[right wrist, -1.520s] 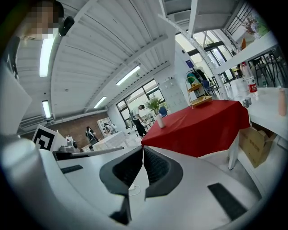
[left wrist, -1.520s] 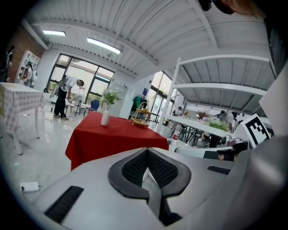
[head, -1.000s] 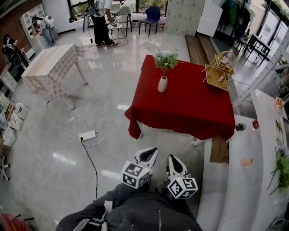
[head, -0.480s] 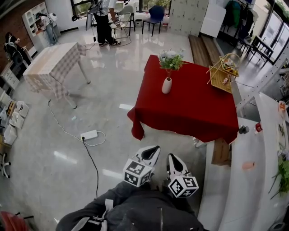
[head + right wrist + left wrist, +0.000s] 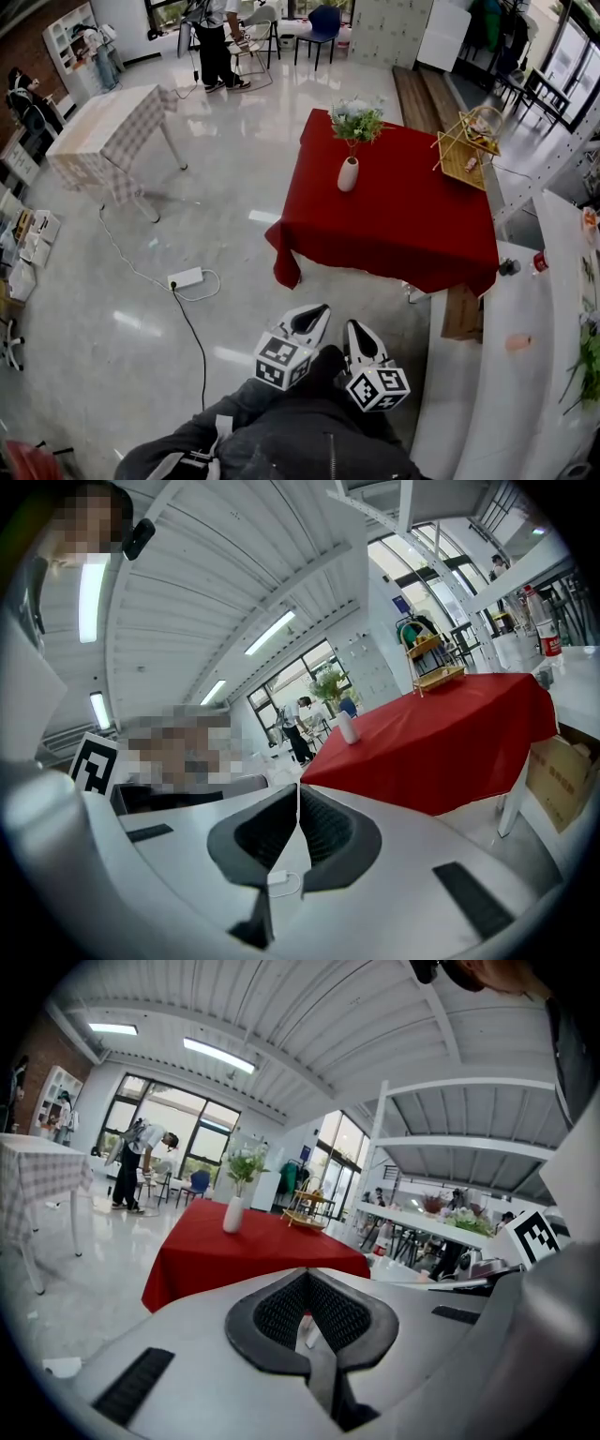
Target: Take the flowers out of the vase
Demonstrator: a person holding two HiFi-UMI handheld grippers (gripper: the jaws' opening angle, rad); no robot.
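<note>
Flowers (image 5: 355, 119) standing in vase (image 5: 348, 174) on red table (image 5: 412, 230); left gripper (image 5: 317, 313), right gripper (image 5: 355, 328) hovering well apart from it, both jaws pressing together, empty.

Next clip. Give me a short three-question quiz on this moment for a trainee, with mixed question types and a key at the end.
1. True or false: the flowers are already out of the white vase.
2. The vase stands on: A) the checked table, B) the red-covered table, C) the floor.
3. Fill in: the right tool has its jaws ____, with nothing between them.
Key: 1 false, the flowers stand in the vase; 2 B; 3 shut.
</note>
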